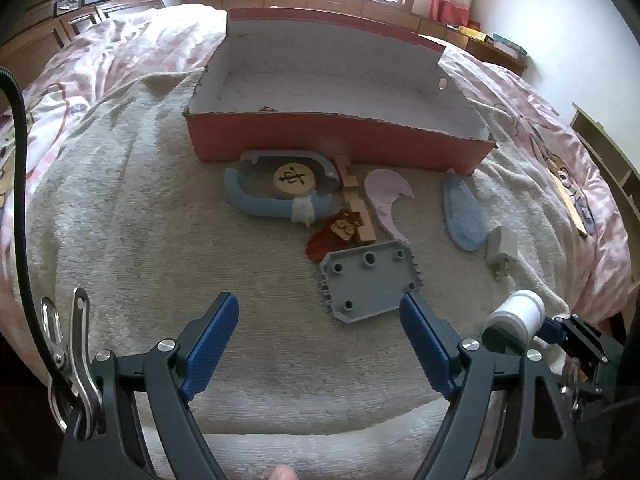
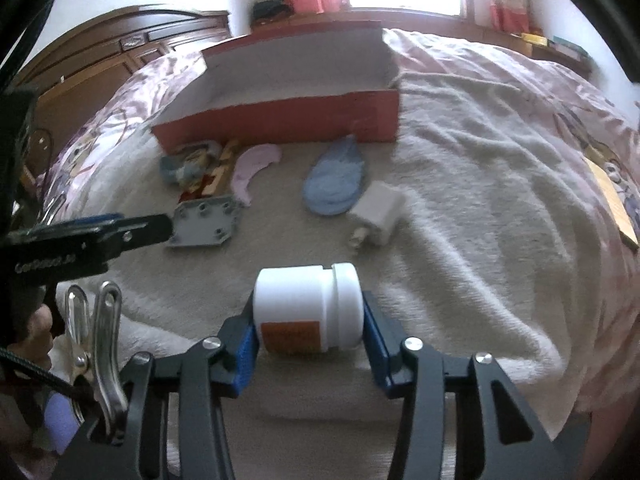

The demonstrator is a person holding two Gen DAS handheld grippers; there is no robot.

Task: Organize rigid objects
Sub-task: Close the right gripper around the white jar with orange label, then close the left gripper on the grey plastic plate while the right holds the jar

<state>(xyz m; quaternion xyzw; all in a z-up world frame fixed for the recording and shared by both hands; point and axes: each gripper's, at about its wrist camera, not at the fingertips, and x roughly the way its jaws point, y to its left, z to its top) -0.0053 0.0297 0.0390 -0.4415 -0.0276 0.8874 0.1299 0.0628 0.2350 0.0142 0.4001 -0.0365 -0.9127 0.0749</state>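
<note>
Jar (image 2: 308, 304) lies sideways on the towel (image 2: 460, 184), well short of the box (image 2: 280, 120), clamped in the right gripper (image 2: 308, 320); left gripper (image 1: 320, 320) gapes empty nearby.

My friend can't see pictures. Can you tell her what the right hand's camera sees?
The right gripper clasps a white jar lying on its side on a fuzzy blanket. Beyond it lie a white plug, a blue pad, a grey plate and a red box, open on top. The left gripper pokes in from the left.
</note>
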